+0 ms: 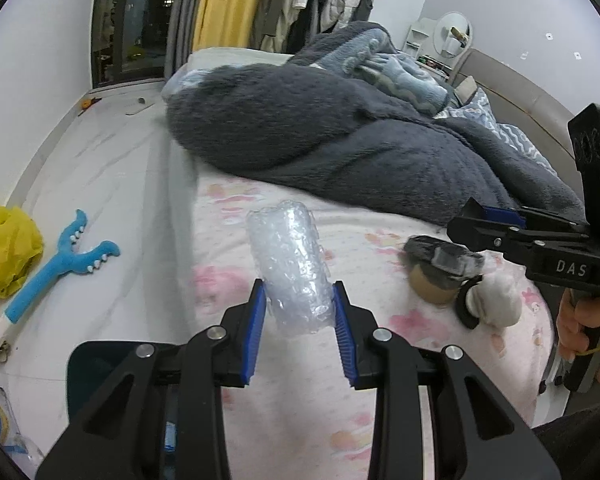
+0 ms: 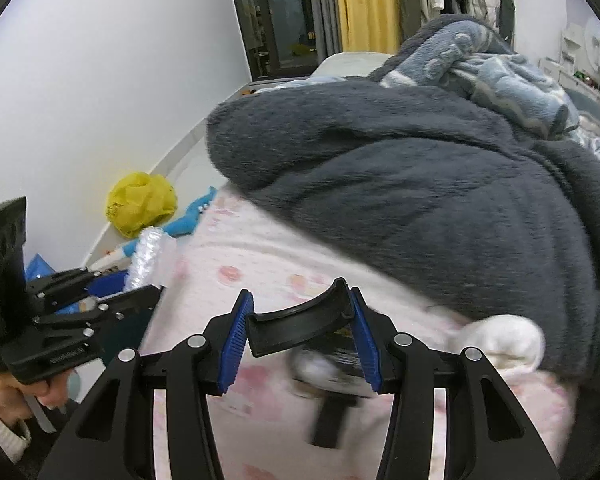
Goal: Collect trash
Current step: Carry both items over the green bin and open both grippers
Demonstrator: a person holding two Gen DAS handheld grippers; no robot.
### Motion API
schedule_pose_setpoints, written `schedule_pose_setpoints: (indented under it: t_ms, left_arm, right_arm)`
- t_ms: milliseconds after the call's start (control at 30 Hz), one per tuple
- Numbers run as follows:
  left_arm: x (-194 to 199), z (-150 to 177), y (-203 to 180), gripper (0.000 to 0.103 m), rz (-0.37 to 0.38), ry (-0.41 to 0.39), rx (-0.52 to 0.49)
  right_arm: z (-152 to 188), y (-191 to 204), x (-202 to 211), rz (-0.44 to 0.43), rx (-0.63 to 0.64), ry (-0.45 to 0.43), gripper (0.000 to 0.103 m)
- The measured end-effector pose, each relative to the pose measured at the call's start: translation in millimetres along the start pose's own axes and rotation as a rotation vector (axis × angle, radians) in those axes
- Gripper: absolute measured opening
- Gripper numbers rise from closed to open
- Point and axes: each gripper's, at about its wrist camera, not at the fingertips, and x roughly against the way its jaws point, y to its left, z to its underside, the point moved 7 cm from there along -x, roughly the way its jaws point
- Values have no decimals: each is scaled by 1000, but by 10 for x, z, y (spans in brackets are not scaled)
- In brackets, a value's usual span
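My left gripper (image 1: pixel 300 312) is shut on a roll of clear bubble wrap (image 1: pixel 290 264) and holds it above the pink floral bed sheet (image 1: pixel 380 360); the roll also shows in the right wrist view (image 2: pixel 148 256). My right gripper (image 2: pixel 298 340) is shut on a black curved plastic tape-holder piece (image 2: pixel 296 326) lifted off the sheet. In the left wrist view the right gripper (image 1: pixel 480 228) hovers over a brown tape roll with black wrapping (image 1: pixel 440 268). A crumpled white tissue (image 1: pixel 500 300) lies beside it and also shows in the right wrist view (image 2: pixel 508 344).
A dark grey fleece blanket (image 1: pixel 320 132) is heaped across the bed behind the trash. On the white floor to the left lie a yellow plastic bag (image 1: pixel 8 248) and a blue plush toy (image 1: pixel 56 272). A dark bin rim (image 1: pixel 96 364) sits below my left gripper.
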Motion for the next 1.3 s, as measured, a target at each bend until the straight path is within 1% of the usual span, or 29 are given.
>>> schedule_pose_setpoints:
  t_ms: [100, 300, 367, 467, 567, 900, 1000, 1133, 1200, 1267, 1300]
  left_arm:
    - [37, 33, 147, 35, -22, 6, 2]
    - [17, 164, 489, 35, -62, 59, 34]
    - [-11, 244, 599, 35, -61, 95, 48]
    - [-65, 404, 804, 35, -86, 149, 71]
    - [-92, 539, 981, 35, -92, 192, 104]
    - [-176, 1063, 1429, 35, -133, 342, 145]
    - [-166, 1212, 1552, 36, -126, 388, 172]
    - [-136, 1383, 1735, 36, -136, 439, 211]
    - [-121, 1461, 1816, 38, -136, 465, 229]
    - [-119, 1537, 1890, 46, -132, 493, 247]
    - [-101, 1561, 1914, 56, -136, 498, 251]
  right_arm:
    - [1, 175, -106, -30, -30, 6, 49]
    - [-30, 518, -286, -70, -39, 23, 49]
    - [-25, 608, -344, -76, -35, 33, 49]
    - [0, 764, -459, -88, -29, 54, 49]
    - [32, 953, -563, -110, -23, 73, 49]
    - [191, 1597, -915, -144, 51, 136, 49]
    - [224, 1733, -999, -150, 67, 151, 49]
    - [255, 1902, -1106, -159, 87, 167, 49]
    - [272, 1962, -1146, -160, 96, 177, 49]
    - [309, 2050, -1232, -159, 110, 193, 49]
    - [313, 2074, -1296, -157, 117, 203, 49]
